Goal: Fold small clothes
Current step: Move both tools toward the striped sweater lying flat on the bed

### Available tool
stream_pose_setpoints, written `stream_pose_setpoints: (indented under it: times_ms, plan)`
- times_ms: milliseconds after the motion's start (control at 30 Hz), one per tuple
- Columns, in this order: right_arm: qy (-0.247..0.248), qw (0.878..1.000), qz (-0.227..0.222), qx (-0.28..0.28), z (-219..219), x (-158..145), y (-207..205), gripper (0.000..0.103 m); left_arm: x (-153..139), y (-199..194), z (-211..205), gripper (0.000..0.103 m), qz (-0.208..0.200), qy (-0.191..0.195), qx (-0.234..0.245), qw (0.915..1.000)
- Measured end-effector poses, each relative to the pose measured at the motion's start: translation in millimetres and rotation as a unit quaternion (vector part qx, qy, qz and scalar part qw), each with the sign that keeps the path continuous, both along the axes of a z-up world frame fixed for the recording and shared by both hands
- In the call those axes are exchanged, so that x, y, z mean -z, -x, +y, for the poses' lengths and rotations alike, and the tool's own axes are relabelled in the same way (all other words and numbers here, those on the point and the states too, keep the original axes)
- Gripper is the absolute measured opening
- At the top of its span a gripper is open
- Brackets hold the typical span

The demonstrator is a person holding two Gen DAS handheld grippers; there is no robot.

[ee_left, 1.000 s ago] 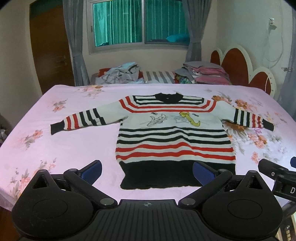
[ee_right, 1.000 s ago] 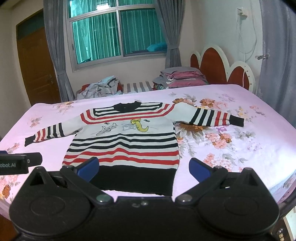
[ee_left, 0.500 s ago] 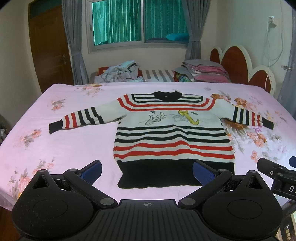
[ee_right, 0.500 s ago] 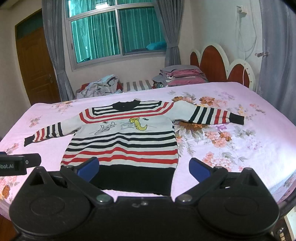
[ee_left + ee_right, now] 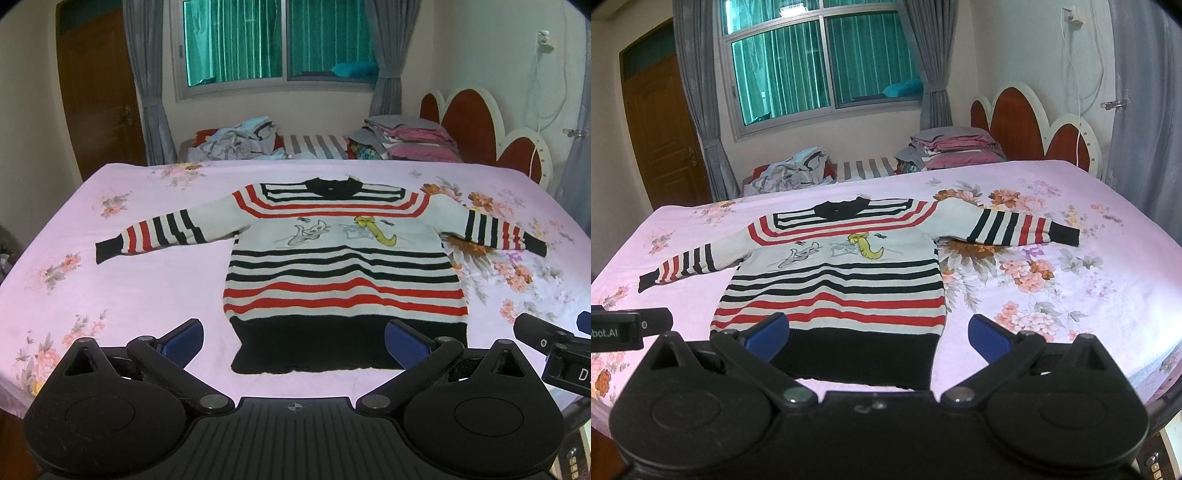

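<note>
Ahead of my left claw [image 5: 293, 338], in its own view, the sweater [image 5: 343, 269] lay flat on the pink bedspread [image 5: 122, 295], collar away from me, hem nearest, sleeves stretched out to either side. My fingers stood wide apart and empty, the black hem just beyond them, reaching from the gap toward my right finger. The left sleeve [image 5: 155, 232] lay well off to the left.

In the right view, my right claw [image 5: 877, 338] was equally wide and empty, with the sweater [image 5: 834, 284] ahead and leftward, its hem behind my left finger. The right sleeve [image 5: 1015, 229] ran off rightward, farther up the bed. I judged each claw nearer its own sleeve, for folding inward.
</note>
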State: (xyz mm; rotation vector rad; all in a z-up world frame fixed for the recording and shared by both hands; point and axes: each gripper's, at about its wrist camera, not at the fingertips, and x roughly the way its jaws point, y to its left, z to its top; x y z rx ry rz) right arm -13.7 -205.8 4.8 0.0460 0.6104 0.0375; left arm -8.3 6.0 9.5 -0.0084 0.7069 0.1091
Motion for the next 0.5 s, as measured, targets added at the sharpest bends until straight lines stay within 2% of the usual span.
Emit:
stream_pose_setpoints:
  times_ms: [500]
  plan:
    - [0.0,1.0,0.002,0.004,-4.2,5.5,-3.9,0.103,3.7,-3.5,-6.0,0.103,0.005,0.001,0.002,1.0]
